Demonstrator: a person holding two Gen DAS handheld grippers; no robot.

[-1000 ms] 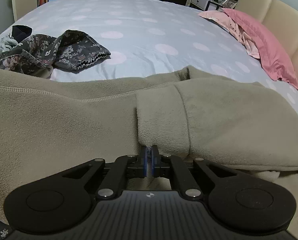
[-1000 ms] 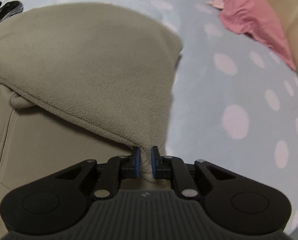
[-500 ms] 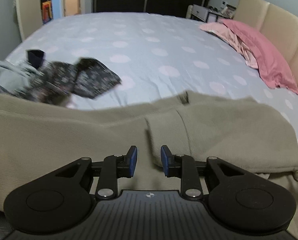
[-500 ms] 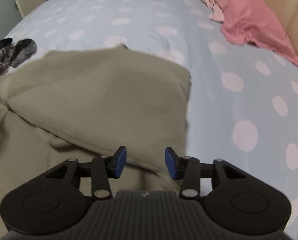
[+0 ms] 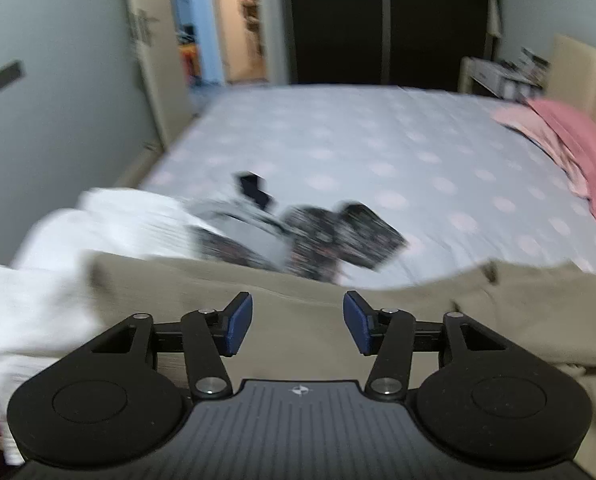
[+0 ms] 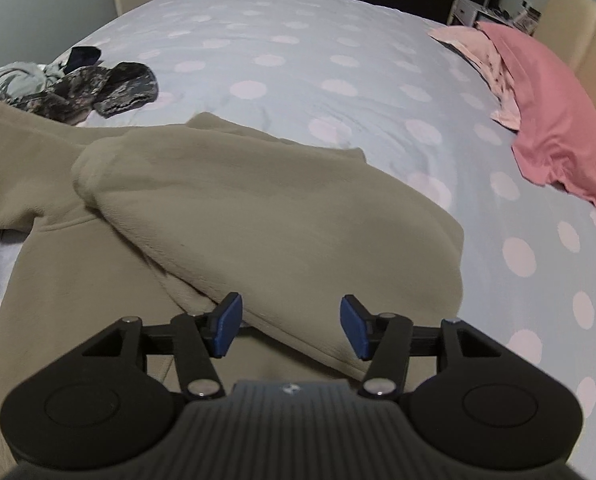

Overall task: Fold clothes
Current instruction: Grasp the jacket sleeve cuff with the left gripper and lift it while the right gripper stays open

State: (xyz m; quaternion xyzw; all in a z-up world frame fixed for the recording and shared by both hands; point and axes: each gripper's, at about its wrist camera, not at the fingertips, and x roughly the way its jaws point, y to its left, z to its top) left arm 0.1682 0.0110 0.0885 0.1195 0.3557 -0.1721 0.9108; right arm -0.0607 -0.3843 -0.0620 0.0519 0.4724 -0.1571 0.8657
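1. The beige fleece garment (image 6: 258,216) is lying on the near part of the bed (image 6: 298,64), with one part (image 6: 202,168), a sleeve or side panel by the look of it, lying doubled over the body of the garment so that a fold edge is running slantwise across it.
2. The right gripper (image 6: 290,326) is hovering just above the lower edge of that folded part, its jaws spread wide and holding nothing.
3. The left gripper (image 5: 298,324) is standing spread and empty too, over the garment's left portion (image 5: 258,304); that view is blurring with motion.
4. I am judging this as a pause between folds: one flap is lying over, and neither gripper is pinching cloth.
5. The next move is probably calling for a fresh pinch on another edge, though which edge I cannot tell.
6. Further out, a dark floral garment (image 6: 94,88) and a white cloth (image 5: 38,280) are lying heaped to the left, and pink pillows (image 6: 549,120) are resting by the headboard.
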